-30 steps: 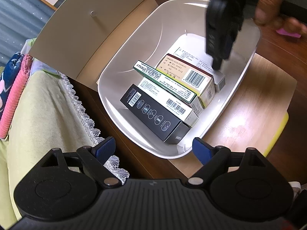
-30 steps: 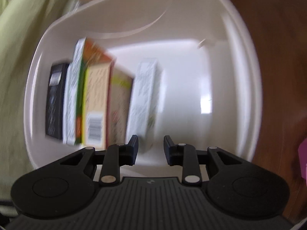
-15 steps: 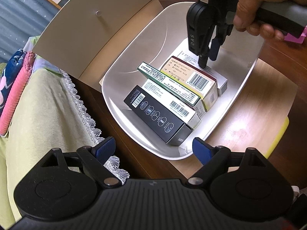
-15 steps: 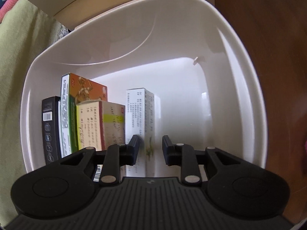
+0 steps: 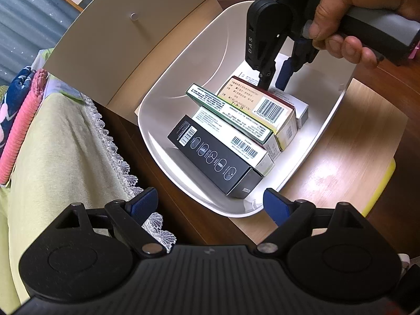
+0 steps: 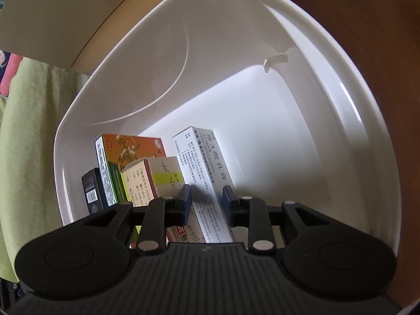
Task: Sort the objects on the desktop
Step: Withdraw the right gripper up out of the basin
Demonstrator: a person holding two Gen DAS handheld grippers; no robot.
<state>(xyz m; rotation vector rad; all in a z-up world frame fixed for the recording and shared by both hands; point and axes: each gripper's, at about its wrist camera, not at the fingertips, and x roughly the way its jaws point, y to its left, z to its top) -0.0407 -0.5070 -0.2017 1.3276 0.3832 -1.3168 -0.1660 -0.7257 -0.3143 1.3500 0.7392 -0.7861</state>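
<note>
The dark wooden desk [image 5: 189,225] carries a lighter wooden board [image 5: 341,157], and on that board sits the white bin [image 5: 168,105], whose tall curved walls rise around everything inside. A row of boxes fills the side of the bin nearest the yellow-green cloth [image 5: 60,152] that hangs by the desk edge; the far half of the bin floor, toward its opposite wall, is bare and offers open room. A beige panel [image 5: 126,26] stands just behind the bin.

The boxes lie packed side by side: the black box [image 5: 215,157] outermost, then a white barcoded box [image 5: 236,141], a green-edged box [image 5: 228,110], a cream box [image 5: 257,102] with a dark red edge, and last the white box [image 6: 207,176] at the open end of the row.

The right gripper [image 6: 207,204], held by a hand [image 5: 349,13], reaches down into the bin. Its fingers stand a narrow way apart, one on each side of the white box; whether the pads press it cannot be told.

The left gripper [image 5: 207,204] hovers over the near rim of the bin, fingers spread wide, holding nothing.
</note>
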